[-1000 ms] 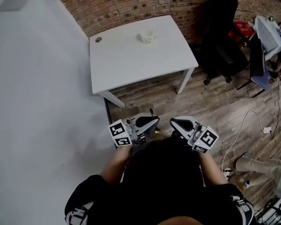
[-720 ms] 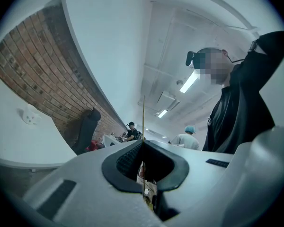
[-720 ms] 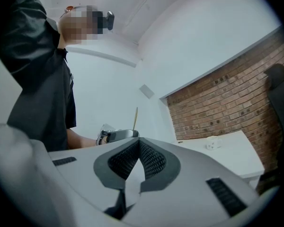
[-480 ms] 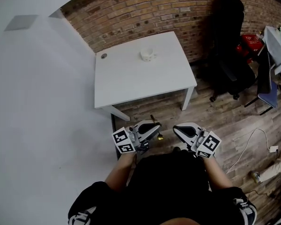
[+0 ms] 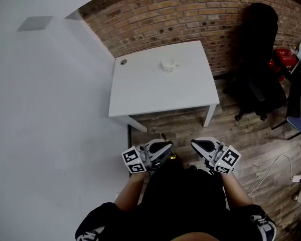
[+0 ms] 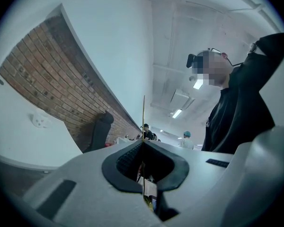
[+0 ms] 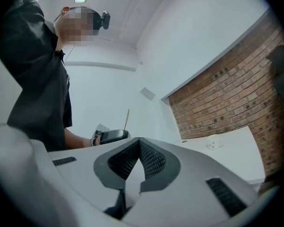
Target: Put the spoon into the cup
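Note:
A small white cup [image 5: 168,65] stands on the far part of a white table [image 5: 155,92], well ahead of both grippers. It shows too in the left gripper view as the cup [image 6: 39,120] and in the right gripper view as the cup [image 7: 213,144]. My left gripper [image 5: 163,145] is held close to the body, shut on a thin gold spoon [image 5: 164,136]. Between those jaws the spoon [image 6: 143,119] stands edge-on. My right gripper [image 5: 196,144] is alongside, jaws shut with nothing between them. From the right gripper [image 7: 139,143], the left gripper [image 7: 111,136] and its spoon [image 7: 127,119] are visible.
A brick wall [image 5: 190,19] runs behind the table and a white wall [image 5: 45,109] is on the left. A black office chair [image 5: 258,64] stands right of the table on the wooden floor [image 5: 251,139]. A white cable [image 5: 278,164] lies on the floor at right.
The head view has shifted: table and cup now sit further right and a little lower in the picture. Both grippers keep the same pose near the body, spoon still held.

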Action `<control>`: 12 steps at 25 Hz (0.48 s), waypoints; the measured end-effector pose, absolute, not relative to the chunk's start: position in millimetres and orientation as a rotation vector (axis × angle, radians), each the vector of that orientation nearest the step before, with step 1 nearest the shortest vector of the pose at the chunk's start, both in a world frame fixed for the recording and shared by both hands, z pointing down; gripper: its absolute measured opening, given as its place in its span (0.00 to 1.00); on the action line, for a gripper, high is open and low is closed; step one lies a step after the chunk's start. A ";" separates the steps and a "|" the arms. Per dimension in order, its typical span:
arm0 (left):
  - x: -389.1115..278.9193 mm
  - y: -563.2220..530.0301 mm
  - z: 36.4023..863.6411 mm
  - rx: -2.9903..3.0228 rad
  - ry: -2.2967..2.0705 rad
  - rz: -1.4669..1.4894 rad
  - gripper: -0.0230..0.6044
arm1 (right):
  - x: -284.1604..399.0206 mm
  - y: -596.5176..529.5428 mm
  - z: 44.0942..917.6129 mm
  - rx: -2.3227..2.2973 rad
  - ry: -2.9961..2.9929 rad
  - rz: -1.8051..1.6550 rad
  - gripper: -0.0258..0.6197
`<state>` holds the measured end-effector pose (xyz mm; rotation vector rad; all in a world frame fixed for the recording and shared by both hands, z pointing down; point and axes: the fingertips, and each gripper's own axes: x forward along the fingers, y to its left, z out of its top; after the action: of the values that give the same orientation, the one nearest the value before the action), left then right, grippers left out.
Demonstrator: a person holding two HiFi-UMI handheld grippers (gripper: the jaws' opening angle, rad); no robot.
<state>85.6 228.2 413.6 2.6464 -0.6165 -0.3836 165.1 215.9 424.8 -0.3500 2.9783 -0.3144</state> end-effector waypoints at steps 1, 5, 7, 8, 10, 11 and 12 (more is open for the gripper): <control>82.3 224.4 412.9 2.641 -0.630 -0.387 0.06 | 161.4 212.4 423.9 -0.331 2.985 -0.318 0.05; 73.6 197.4 412.6 2.629 -0.654 -0.405 0.06 | 148.4 189.2 423.2 -0.287 3.004 -0.330 0.05; 71.8 182.3 413.9 2.622 -0.651 -0.421 0.06 | 145.0 176.1 425.2 -0.287 3.010 -0.349 0.05; 69.8 174.0 414.4 2.618 -0.652 -0.431 0.06 | 143.1 169.3 426.2 -0.289 3.013 -0.360 0.05; 62.5 154.5 414.6 2.611 -0.655 -0.453 0.06 | 137.8 153.7 427.2 -0.291 3.023 -0.379 0.05; 57.3 142.9 414.3 2.611 -0.657 -0.462 0.06 | 133.8 144.7 427.5 -0.288 3.031 -0.384 0.05; 51.4 130.2 413.8 2.612 -0.660 -0.470 0.07 | 128.8 135.0 427.6 -0.283 3.041 -0.383 0.05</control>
<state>51.4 130.2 413.8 2.6119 -0.6600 -0.4701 128.8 135.0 427.6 -0.2827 3.0406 -0.3834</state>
